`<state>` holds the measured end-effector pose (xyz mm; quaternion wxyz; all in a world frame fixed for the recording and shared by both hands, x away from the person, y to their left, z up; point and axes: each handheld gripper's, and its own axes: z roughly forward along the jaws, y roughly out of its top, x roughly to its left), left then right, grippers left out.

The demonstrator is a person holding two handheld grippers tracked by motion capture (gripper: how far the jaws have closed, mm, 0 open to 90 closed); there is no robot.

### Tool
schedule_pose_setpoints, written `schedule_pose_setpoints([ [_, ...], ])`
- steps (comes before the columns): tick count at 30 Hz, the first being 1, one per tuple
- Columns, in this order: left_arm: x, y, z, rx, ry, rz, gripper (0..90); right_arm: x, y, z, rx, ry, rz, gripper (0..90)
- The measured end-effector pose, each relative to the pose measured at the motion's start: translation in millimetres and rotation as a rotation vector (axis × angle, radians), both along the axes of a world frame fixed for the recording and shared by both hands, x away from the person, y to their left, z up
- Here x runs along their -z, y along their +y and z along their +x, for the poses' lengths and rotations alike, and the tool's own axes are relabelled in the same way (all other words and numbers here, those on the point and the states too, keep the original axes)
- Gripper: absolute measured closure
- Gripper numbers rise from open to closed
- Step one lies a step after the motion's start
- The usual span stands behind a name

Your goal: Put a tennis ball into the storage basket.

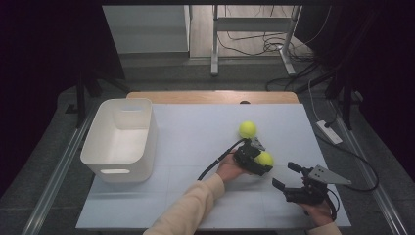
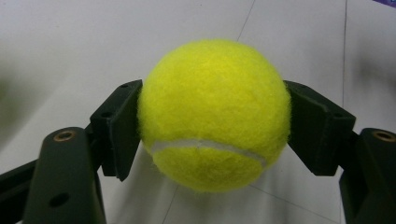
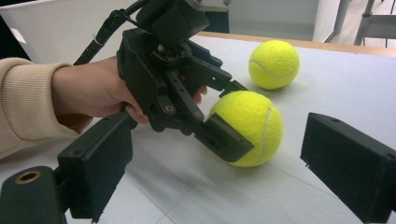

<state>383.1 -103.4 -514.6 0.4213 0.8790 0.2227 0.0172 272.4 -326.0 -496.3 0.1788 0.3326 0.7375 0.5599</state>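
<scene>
On the white table I see first the white bin, open on top and with nothing in it; my left gripper clamps one tennis ball at its widest middle; I judge it light, fuzzy, slightly springy, so not slippery; my right gripper waits with jaws apart; a second ball lies near.

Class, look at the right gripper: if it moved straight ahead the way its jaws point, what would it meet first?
Probably the held tennis ball clamped in the left gripper, which lies directly ahead between the open jaws of the right gripper; exact depth is unclear.
</scene>
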Motion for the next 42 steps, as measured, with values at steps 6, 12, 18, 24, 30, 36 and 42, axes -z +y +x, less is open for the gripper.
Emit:
schedule_pose_setpoints([
  [6,-8.1,7.8,-1.9,0.007,-0.014,-0.023,27.0,0.1,-0.4,-0.2,0.003,-0.002,-0.001,9.4],
  [12,-14.3,18.4,-3.6,-0.001,-0.019,-0.043,27.1,0.3,-0.1,0.0,0.002,-0.001,-0.004,9.4],
  [18,-16.8,29.5,-7.0,0.003,-0.030,-0.042,27.1,0.2,0.0,-0.1,0.001,0.000,-0.003,9.4],
  [24,-18.4,39.2,-9.2,-0.013,-0.041,-0.054,27.1,0.4,0.4,-0.2,0.001,0.000,-0.006,9.4],
  [30,-21.3,50.7,-12.5,-0.014,-0.060,-0.062,27.1,0.7,0.8,0.0,0.001,0.000,-0.009,9.4],
  [36,-26.2,58.4,-14.8,-0.017,-0.073,-0.066,27.1,1.2,0.9,0.3,-0.002,0.001,-0.011,9.4],
  [42,-30.4,65.0,-18.9,-0.031,-0.082,-0.085,27.0,1.3,1.1,0.2,-0.004,-0.001,-0.012,9.4],
])
